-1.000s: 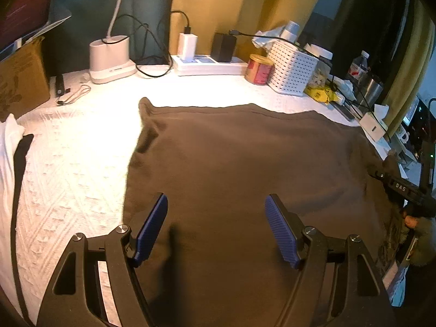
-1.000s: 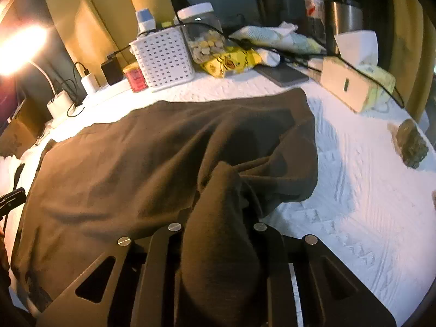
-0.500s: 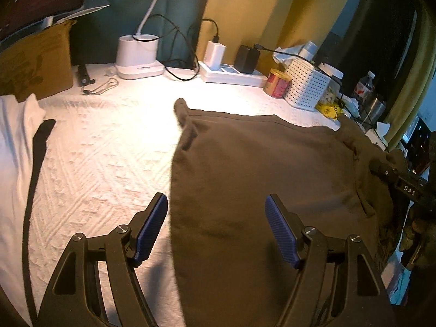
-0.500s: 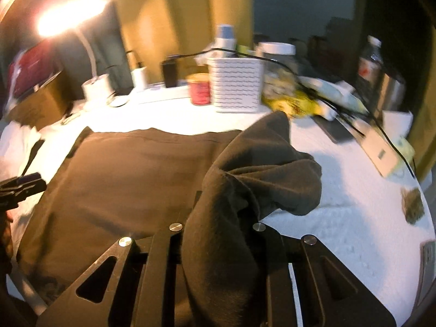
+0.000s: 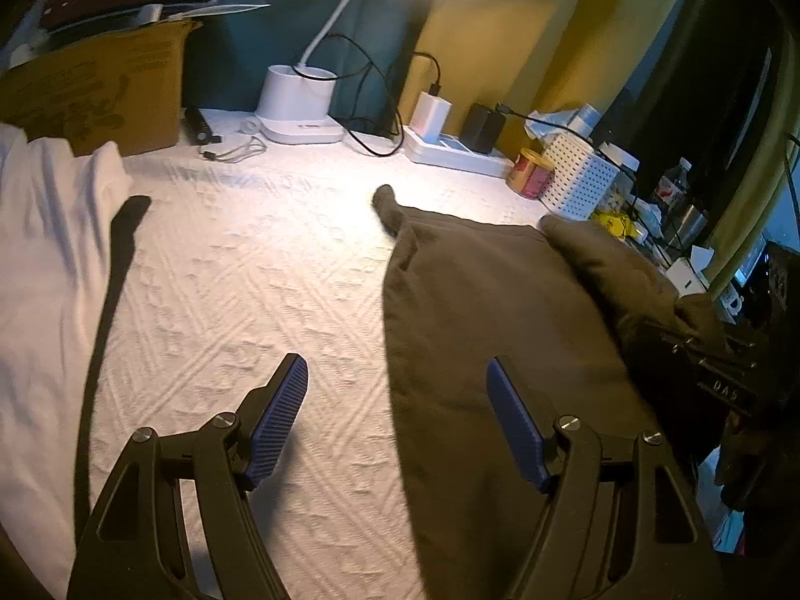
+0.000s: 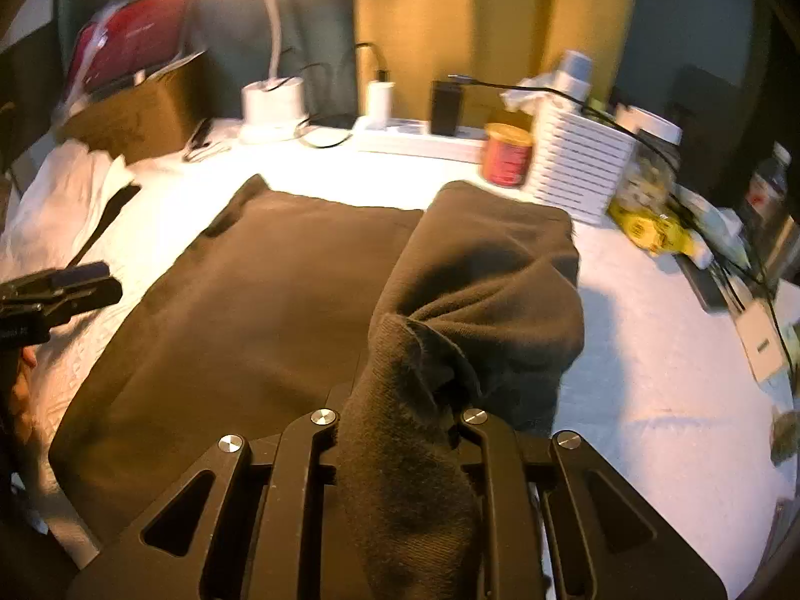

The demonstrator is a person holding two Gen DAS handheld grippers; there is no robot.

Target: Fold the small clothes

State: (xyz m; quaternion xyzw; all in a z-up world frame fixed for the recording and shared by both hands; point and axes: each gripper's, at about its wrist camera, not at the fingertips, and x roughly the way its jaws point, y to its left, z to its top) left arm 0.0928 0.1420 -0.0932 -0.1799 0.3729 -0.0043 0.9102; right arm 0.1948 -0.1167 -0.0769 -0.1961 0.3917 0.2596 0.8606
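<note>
Bottom centre of right wrist view: right gripper (image 6: 400,425) pinched on a bunched edge of the brown garment (image 6: 240,310), flap lifted over the flat part mid-frame. Bottom of left wrist view: left gripper (image 5: 397,422) spread, empty, straddling the garment's left edge on the white quilt (image 5: 250,275). Step, I'd say: first fold-over. Next: lay the flap flat, edges aligned, w/o dragging the lower layer. Lamp base (image 5: 300,110) upper centre.
</note>
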